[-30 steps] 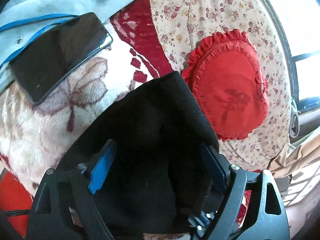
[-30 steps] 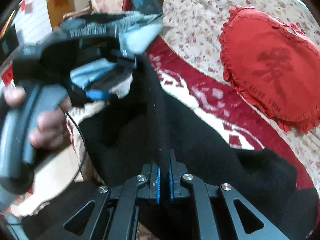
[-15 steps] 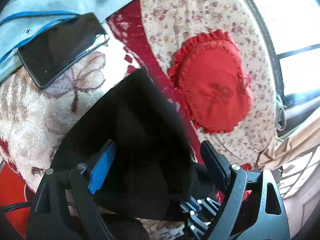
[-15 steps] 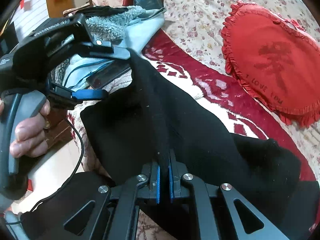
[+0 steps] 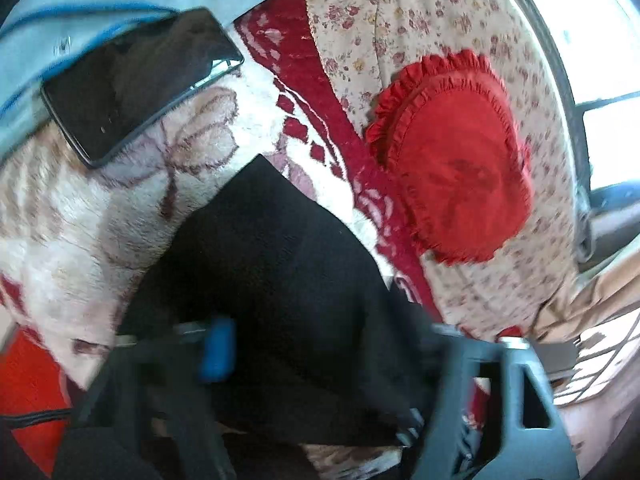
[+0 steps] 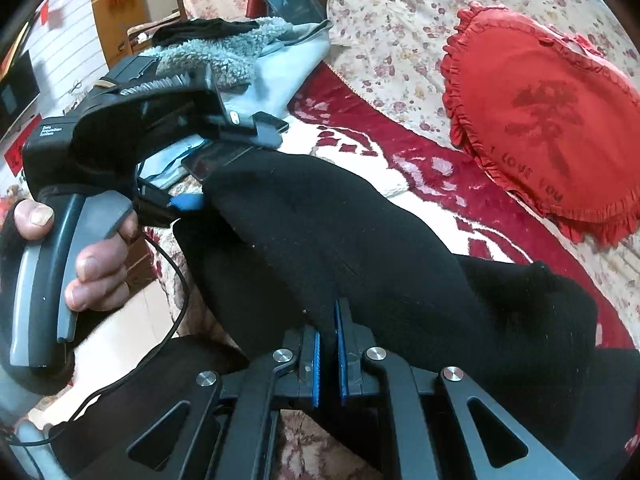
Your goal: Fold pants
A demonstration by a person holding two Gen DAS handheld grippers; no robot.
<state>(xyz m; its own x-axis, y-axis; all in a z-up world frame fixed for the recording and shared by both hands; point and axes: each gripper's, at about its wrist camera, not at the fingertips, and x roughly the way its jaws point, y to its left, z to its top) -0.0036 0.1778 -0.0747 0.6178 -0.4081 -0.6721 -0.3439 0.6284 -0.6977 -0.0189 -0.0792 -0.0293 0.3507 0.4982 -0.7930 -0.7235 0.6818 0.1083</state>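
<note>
Two wrist views. Left wrist view: left gripper (image 5: 320,344) blurred, its fingers spread wide apart on either side of the black knitted pants (image 5: 288,280), which lie on the red-and-cream plush blanket (image 5: 80,216); a black smartphone (image 5: 136,88) rests beyond, and a red frilled heart-shaped cushion (image 5: 456,160) sits on the floral bedspread (image 5: 400,20). Right wrist view: right gripper (image 6: 328,356) with blue pads drawn together, pinching a fold of the pants (image 6: 340,232); the left gripper (image 6: 224,164) stands at the far end of the cloth, hand-held.
</note>
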